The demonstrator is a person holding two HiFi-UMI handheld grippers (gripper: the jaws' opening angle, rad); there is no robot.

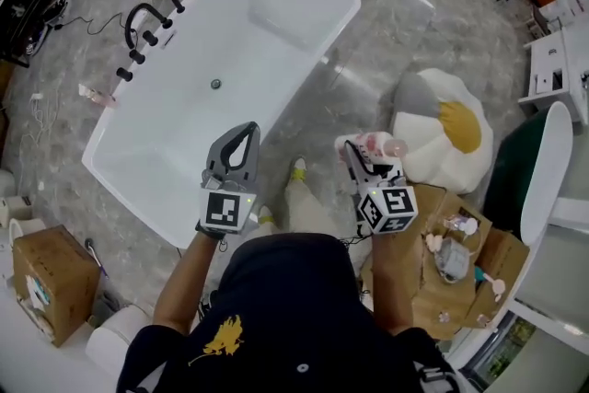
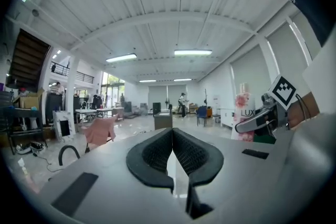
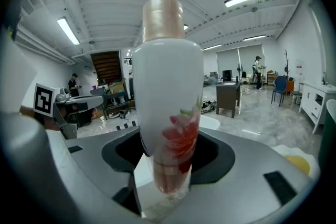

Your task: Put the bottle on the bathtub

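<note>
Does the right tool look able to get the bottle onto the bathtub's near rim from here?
Probably yes: the right tool, shut on the bottle, is close beside the bathtub rim, and nothing stands between them.

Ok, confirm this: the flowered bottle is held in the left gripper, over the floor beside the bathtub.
Wrong on one point: the bottle is held in the right gripper, not the left, as the right gripper view shows. It is over the floor beside the bathtub.
</note>
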